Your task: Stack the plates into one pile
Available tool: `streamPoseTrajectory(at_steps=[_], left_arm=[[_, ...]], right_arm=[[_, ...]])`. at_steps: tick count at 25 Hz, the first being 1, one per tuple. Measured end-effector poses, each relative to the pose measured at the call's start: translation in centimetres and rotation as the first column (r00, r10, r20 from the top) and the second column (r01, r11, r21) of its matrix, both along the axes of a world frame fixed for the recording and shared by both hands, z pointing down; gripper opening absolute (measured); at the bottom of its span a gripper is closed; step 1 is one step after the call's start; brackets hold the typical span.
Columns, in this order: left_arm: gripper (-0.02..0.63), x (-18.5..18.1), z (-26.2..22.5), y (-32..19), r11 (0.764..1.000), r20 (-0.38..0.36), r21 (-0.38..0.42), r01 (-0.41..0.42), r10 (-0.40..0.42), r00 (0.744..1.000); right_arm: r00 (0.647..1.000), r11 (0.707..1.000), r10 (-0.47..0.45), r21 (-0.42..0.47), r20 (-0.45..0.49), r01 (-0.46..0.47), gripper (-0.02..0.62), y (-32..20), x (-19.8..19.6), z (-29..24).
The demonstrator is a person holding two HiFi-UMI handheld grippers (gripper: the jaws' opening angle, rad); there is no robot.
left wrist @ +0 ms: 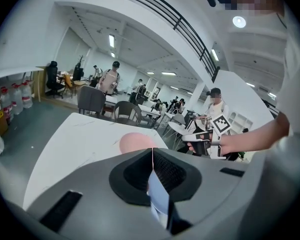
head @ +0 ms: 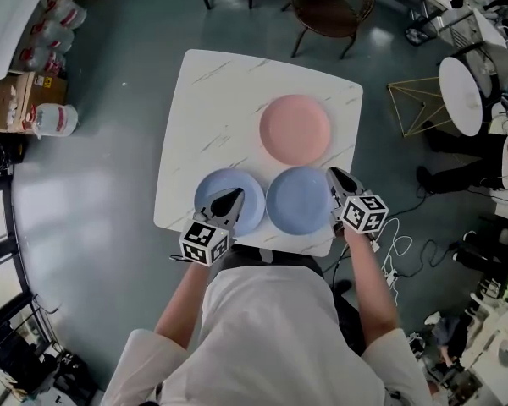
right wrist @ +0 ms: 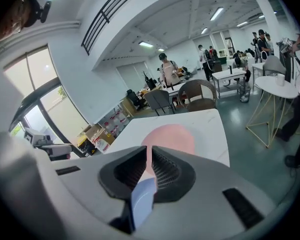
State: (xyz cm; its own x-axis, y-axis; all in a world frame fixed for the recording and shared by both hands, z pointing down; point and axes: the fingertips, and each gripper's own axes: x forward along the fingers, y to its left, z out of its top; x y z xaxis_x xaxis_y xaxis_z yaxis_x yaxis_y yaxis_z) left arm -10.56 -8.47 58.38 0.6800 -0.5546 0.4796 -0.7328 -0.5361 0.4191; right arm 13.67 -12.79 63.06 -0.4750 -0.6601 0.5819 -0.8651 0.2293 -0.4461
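As jaws sit closed, left gripper [head: 234, 195] and right gripper [head: 333, 174] tilt downward

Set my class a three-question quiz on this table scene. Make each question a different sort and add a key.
1. How many plates lie on the table?
2. True or false: the pink plate already rests on top of another plate.
3. In the head view, the left gripper is over: A) the pink plate, B) the left blue plate, C) bare table top.

Key
1. Three: one pink and two blue.
2. False. It lies flat on the table and nothing is stacked yet.
3. B.
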Motion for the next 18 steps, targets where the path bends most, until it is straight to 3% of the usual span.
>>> streamPoseTrajectory(at_steps=[8,18], left_arm=[[0.017,1.5,2.1,-0.3,0.999,0.009,-0.035,-0.028,0.028,1.0],[0.017,2.8,3.8,-1.0,0.998,0.018,-0.063,-0.03,0.032,0.999]], right_arm=[[1.0,0.995,-0.01,-0.101,-0.026,0.007,0.029,-0.3,1.5,4.9],[0.999,0.975,0.025,-0.22,0.023,-0.02,0.077,-1.4,2.7,10.0]])
